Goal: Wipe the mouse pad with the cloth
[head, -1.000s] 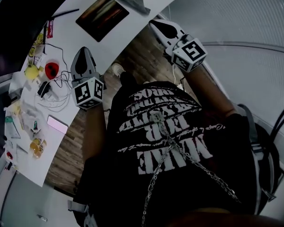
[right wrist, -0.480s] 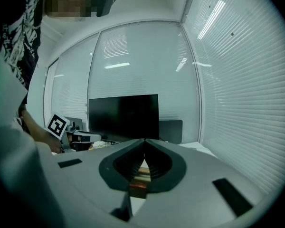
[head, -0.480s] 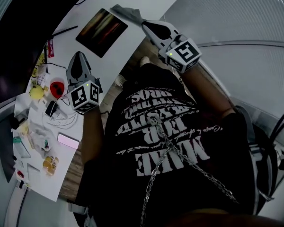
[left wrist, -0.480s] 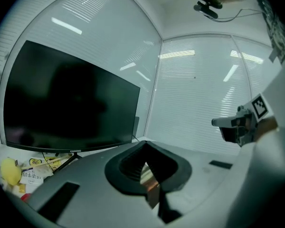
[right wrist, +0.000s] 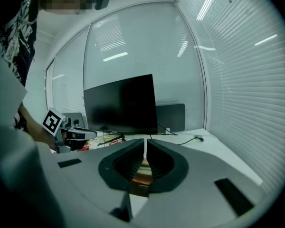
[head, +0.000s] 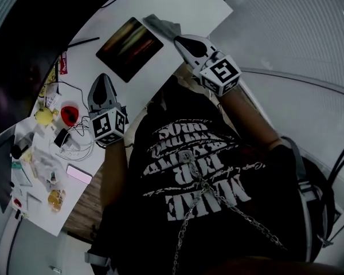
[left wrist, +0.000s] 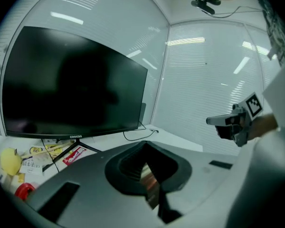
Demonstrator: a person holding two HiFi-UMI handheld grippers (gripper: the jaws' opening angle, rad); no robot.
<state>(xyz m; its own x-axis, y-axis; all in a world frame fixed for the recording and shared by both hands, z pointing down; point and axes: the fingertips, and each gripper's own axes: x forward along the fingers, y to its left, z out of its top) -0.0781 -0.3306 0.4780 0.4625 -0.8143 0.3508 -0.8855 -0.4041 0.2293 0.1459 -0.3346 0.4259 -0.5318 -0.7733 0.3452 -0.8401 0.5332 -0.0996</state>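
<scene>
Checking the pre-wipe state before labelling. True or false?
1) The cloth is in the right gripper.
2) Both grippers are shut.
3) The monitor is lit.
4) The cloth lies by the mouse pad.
1) False: the cloth lies on the desk; the right gripper holds nothing.
2) True: the right gripper is shut, and so is the left gripper.
3) False: the monitor is dark.
4) True: it lies by a corner of the mouse pad.

Exposure: dim throughout; head view darkest.
Source: overhead strips, mirrored as bright bars on slatted wall [left wrist: 204,80].
Contrast: tabletop [head: 178,4] brightest; mouse pad [head: 129,40] dark against it.
Distortion: strong fisheye, black corner vignette.
Focus: near foreground soft.
</scene>
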